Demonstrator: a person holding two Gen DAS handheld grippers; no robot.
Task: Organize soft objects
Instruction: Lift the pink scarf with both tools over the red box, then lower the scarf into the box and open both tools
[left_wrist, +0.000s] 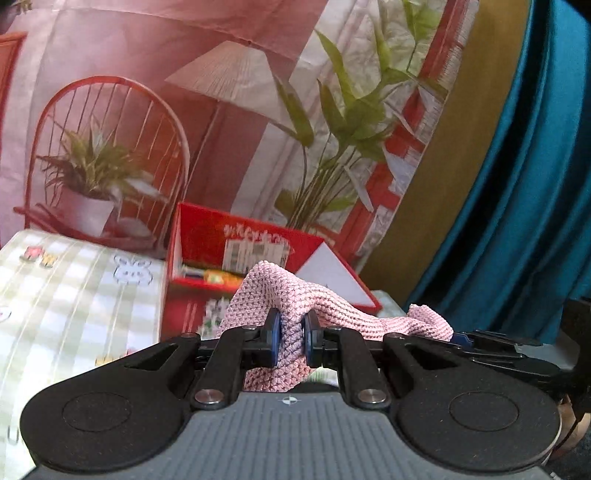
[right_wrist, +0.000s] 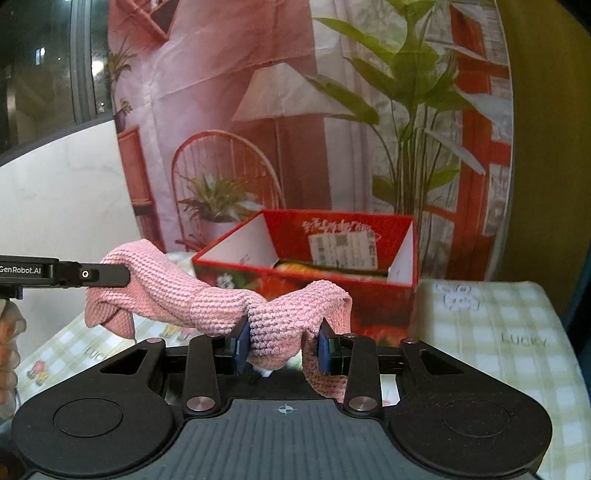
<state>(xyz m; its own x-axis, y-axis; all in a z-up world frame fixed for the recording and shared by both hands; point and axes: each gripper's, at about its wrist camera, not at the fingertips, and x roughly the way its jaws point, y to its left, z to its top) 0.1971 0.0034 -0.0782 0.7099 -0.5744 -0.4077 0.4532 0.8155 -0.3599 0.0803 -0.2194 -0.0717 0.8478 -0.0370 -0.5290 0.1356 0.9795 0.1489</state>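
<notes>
A pink knitted cloth is held up between both grippers, above a checked tablecloth. My left gripper is shut on one end of the cloth. My right gripper is shut on the other end. In the right wrist view the left gripper's fingers grip the cloth at far left, and the cloth sags and twists between the two. A red open box stands just behind the cloth, with a few packets inside.
The checked tablecloth covers the table. A printed backdrop with a chair, lamp and plants hangs behind the red box. A teal curtain hangs at right. A white wall is at left.
</notes>
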